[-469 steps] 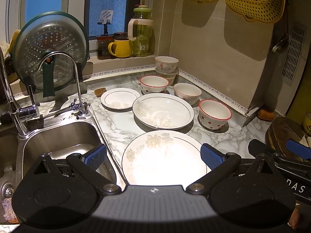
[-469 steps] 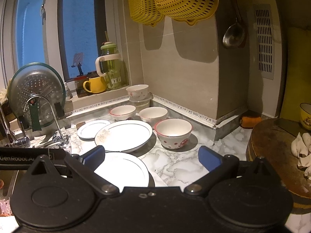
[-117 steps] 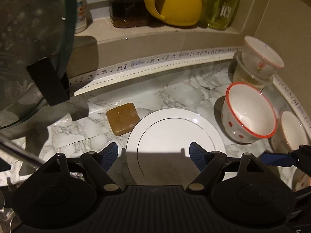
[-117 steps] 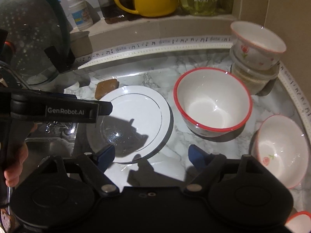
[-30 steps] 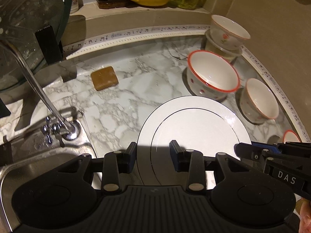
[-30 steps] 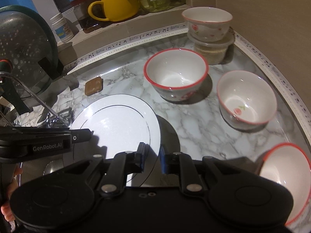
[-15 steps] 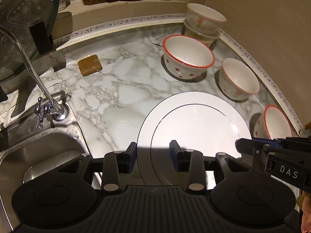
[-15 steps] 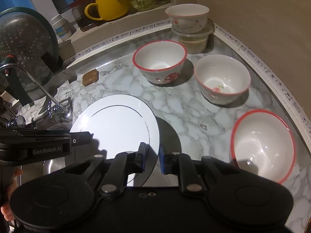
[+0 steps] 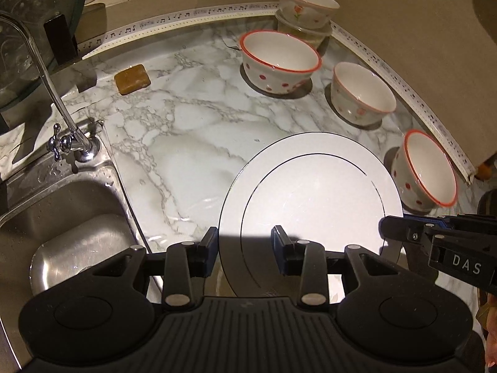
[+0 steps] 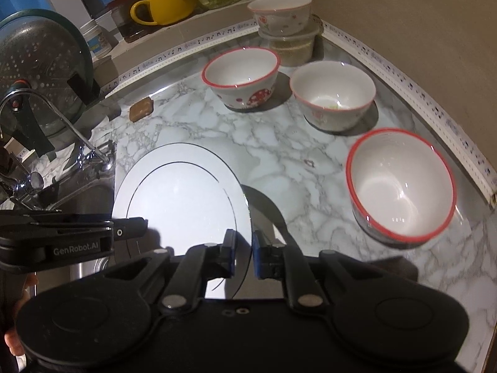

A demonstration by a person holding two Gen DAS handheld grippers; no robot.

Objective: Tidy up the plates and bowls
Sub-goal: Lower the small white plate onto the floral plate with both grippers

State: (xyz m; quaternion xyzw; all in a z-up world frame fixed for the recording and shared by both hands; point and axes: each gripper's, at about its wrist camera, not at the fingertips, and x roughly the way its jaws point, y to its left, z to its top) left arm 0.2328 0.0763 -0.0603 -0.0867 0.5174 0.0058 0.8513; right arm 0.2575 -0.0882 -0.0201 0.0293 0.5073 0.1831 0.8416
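Four bowls (image 10: pixel 240 76), one plate (image 10: pixel 183 192), one mug (image 10: pixel 169 3).

- The left wrist view looks steeply down past its jaws, close over the marble surface (image 9: pixel 192 143), sink (image 9: pixel 71 217) to their left.
- The right wrist view looks likewise, bowls right of its jaws.
- Both share the white plate (image 9: pixel 313 192) (image 10: pixel 183 186) and spotted bowl (image 9: pixel 279 62) (image 10: pixel 242 74).

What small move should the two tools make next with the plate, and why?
Probably carry the plate level, both tools moving together, away from the bowl. The left tool and right tool each grip its rim, the right one's jaws closing on it. Its shadow on the counter shows it is lifted, and that red-rimmed bowl stands close beside it.
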